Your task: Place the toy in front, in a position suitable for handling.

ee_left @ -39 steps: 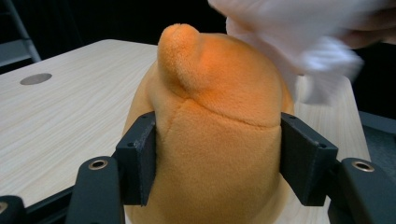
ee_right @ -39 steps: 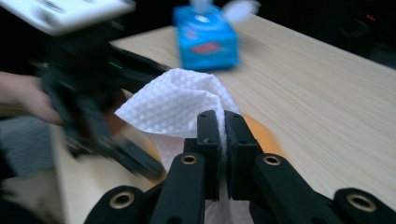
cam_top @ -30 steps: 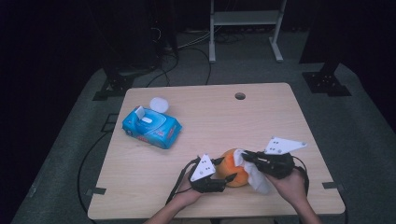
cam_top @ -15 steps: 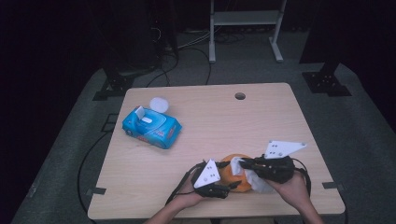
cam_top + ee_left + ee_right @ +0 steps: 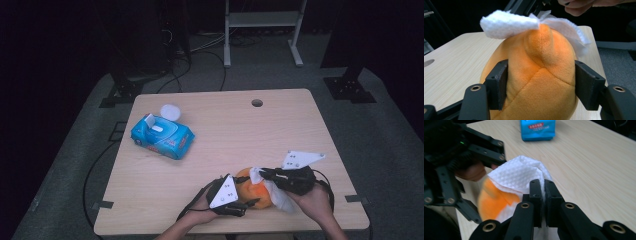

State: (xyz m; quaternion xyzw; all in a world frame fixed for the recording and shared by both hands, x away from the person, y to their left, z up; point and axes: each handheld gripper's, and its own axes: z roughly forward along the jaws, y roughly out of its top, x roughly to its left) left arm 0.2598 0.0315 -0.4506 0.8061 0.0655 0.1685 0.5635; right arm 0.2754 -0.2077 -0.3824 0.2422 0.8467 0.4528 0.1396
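Wiping looks to be the step in hand: the left gripper [image 5: 248,202] clamps the round orange plush toy [image 5: 539,82] between its jaws at the near edge of the pale wooden table [image 5: 240,135], while the right gripper [image 5: 543,192] pinches a white textured wipe [image 5: 520,176] over the toy's top. Next, I judge, the wipe needs dragging across the plush. The toy's underside stays hidden. The blue wipes packet [image 5: 162,136] sits well apart.
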